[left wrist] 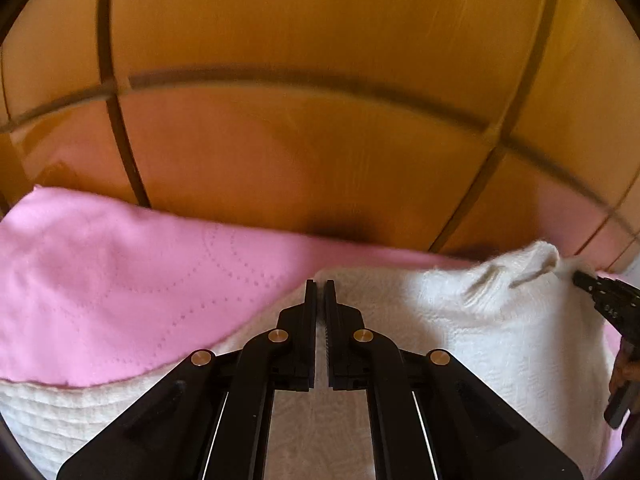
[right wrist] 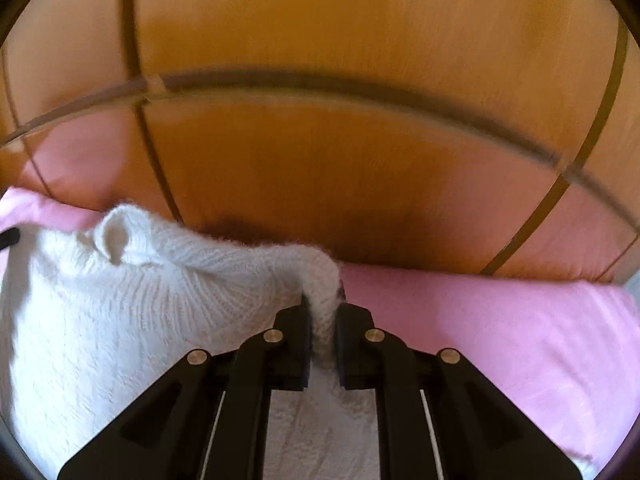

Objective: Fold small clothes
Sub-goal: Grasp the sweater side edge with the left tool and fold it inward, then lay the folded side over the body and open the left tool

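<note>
White knit garment (right wrist: 120, 300) lies on a pink cloth (right wrist: 500, 340), which is spread over an orange tiled floor (right wrist: 340, 160). We note the right hand-held gripper (right wrist: 323, 320) clamped on a bunched knit edge. Left hand-held gripper (left wrist: 320, 292) is closed over the garment's near edge; we cannot tell whether fabric is pinched.

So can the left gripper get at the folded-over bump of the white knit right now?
Probably not yet: the left gripper is shut on the white knit's near edge. The bump itself lies uncovered, beside the right gripper.
</note>
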Tool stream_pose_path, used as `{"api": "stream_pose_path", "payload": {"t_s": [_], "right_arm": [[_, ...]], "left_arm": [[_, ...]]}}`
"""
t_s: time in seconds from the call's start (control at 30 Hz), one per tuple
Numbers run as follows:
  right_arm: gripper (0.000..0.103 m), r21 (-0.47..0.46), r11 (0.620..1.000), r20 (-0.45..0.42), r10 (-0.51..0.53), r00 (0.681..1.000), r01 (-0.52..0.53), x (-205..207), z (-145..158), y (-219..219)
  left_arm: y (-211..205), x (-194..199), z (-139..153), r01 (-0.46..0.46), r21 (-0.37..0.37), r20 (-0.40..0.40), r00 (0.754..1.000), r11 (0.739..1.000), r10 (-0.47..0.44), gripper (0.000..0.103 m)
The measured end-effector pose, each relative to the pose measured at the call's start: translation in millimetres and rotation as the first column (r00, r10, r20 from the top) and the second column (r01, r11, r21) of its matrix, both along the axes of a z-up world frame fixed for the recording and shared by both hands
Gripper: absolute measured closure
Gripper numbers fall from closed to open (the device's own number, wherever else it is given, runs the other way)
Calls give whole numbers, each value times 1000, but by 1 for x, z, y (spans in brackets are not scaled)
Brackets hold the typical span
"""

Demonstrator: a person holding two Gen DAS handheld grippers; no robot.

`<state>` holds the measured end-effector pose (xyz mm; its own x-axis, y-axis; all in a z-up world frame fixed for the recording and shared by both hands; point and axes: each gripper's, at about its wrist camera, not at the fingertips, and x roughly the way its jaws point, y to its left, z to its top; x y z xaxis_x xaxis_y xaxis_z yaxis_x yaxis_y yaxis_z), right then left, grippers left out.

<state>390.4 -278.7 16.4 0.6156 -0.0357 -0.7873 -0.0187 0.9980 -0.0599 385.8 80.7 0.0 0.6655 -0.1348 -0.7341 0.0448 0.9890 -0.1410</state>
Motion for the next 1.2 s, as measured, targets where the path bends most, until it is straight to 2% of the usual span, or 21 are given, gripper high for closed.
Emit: {"api": "stream_pose_path", "payload": {"t_s": [0.07,0.13,0.2,0.27,0.33,0.37,0.4,0.43,0.47,0.5,0.63,0.77,0.8,0.9,0.97,1.0,1.03,1.07,1.1,1.17,1.2], "right_arm": [[84,30,1000,-23,2,1000,-1,-1,-13,-4],[63,64,998,-14,-16,1000,17,-10,-16,-14],[50,118,992,1,-42,999,41,-27,-12,-30],[50,184,982,1,-43,999,43,-51,-7,-47],[41,240,970,-7,-33,999,33,-83,-4,-63],[40,267,963,-16,-33,999,36,-103,-2,-67],[39,304,952,-32,-31,999,39,-127,-5,-79],[37,333,942,-48,-29,998,43,-146,-6,-86],[36,359,932,-64,-33,997,54,-167,-8,-91],[34,380,921,-88,-50,995,80,-195,-11,-98],[33,462,874,-182,-72,981,150,-281,-30,-114],[34,568,808,-187,-58,981,155,-350,-30,-110],[38,602,784,-190,-46,981,154,-367,-30,-106],[45,647,749,-196,-15,980,141,-393,-30,-88],[53,650,750,-193,6,981,123,-401,-34,-73],[65,643,757,-190,9,982,117,-400,-32,-68],[89,631,767,-190,9,982,116,-401,-32,-64],[92,619,777,-203,16,979,116,-398,-31,-60],[93,609,784,-207,16,978,116,-391,-29,-56],[94,588,805,-161,17,987,82,-392,-12,-53],[94,594,802,-118,18,993,56,-393,3,-53]], "left_arm": [[-3,-2,-7,0,37,-20,1000,999,1,100],[-1,-10,-8,9,35,-24,1000,999,-8,100],[6,-22,-11,20,6,-55,998,1000,-20,100],[12,-41,-10,34,-6,-59,998,999,-34,100],[22,-69,-12,68,-52,-74,995,996,-72,100],[26,-82,-13,80,-81,-86,992,993,-87,97],[31,-101,-16,93,-115,-100,990,989,-104,75],[38,-118,-19,93,-141,-107,988,986,-109,47],[44,-135,-20,90,-172,-101,989,981,-108,40],[54,-158,-22,81,-212,-91,991,974,-102,37],[80,-228,-38,31,-337,-160,983,941,-90,37],[90,-281,-48,16,-417,-185,977,909,-102,39],[91,-296,-51,14,-454,-188,976,891,-112,45],[84,-324,-60,23,-530,-201,968,848,-152,53],[71,-337,-64,48,-546,-202,961,837,-187,58],[62,-344,-67,67,-541,-202,957,839,-207,68],[57,-349,-69,75,-530,-206,955,845,-213,85],[51,-350,-69,79,-505,-211,954,859,-212,94],[51,-351,-67,78,-492,-204,958,867,-201,97],[52,-354,-54,82,-500,-163,969,862,-186,98],[56,-358,-42,90,-505,-133,974,859,-181,98]]}}
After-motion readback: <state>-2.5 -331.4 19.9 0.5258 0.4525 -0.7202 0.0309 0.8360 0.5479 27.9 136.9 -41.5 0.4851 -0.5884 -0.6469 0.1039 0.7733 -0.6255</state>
